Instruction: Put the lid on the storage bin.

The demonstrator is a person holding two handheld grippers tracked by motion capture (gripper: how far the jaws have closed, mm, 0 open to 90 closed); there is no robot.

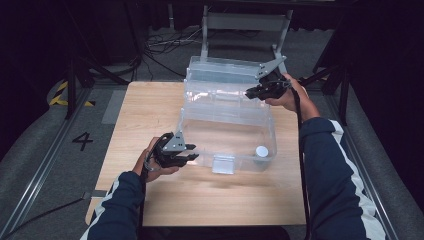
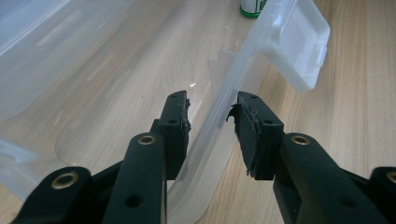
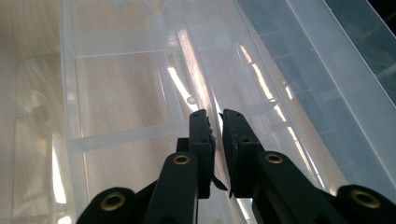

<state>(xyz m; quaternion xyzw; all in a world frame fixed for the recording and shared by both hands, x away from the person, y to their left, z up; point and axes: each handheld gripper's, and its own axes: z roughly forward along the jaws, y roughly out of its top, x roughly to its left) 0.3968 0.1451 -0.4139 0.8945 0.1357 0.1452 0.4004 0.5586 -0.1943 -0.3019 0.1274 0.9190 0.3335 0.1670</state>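
A clear plastic box (image 1: 200, 131) stands open on the wooden table (image 1: 145, 110), its tiered trays (image 1: 220, 92) folded out toward the back. Inside, near the front right corner, sits a small white-capped bottle (image 1: 261, 151) (image 2: 252, 7). My left gripper (image 1: 192, 156) (image 2: 212, 105) is at the box's front left, with its pads closed on the front wall (image 2: 219, 112) beside the latch (image 2: 299, 46). My right gripper (image 1: 248, 92) (image 3: 217, 116) reaches in from the back right. Its jaws are nearly together, pinching the thin rim (image 3: 198, 84) between two tray compartments.
A grey metal frame (image 1: 245, 22) and loose cables (image 1: 165, 47) lie behind the table. The floor at left carries a "4" mark (image 1: 82, 141) and a rail (image 1: 40, 170). Bare wood stretches along the front (image 1: 225, 200) and left of the box.
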